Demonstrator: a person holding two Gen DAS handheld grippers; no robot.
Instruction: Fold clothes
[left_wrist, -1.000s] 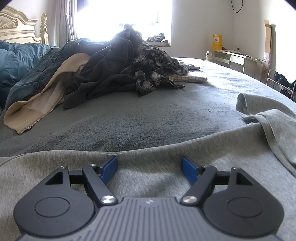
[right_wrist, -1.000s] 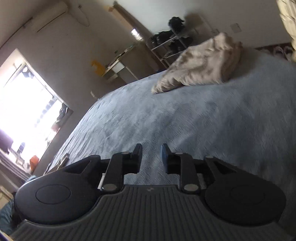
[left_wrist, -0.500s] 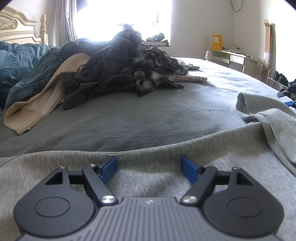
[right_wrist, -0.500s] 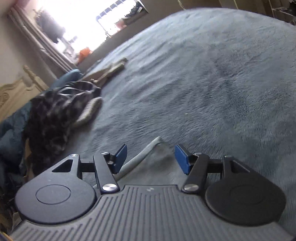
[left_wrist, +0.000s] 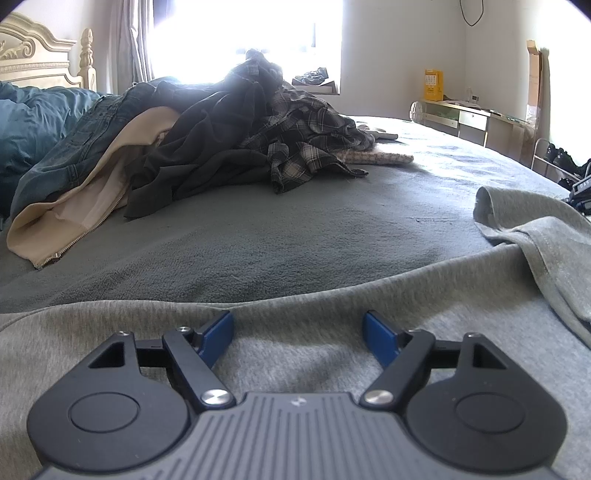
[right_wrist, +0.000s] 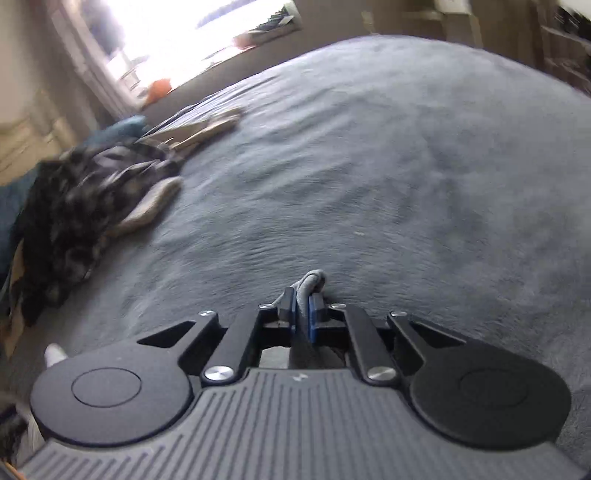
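Bedroom with a bright window; my work surface is the bed (left_wrist: 295, 229), covered in a grey blanket. At far left an unsorted heap of clothes (left_wrist: 207, 136) waits, well apart from the job in hand. My left gripper (left_wrist: 297, 326) rests released on the grey sweatshirt (left_wrist: 314, 306) spread flat before me, apparently to steady it. My right gripper (right_wrist: 303, 308) is closing, pads pinching a bunched edge of grey cloth (right_wrist: 310, 280), seemingly that garment's sleeve, ready to be folded across.
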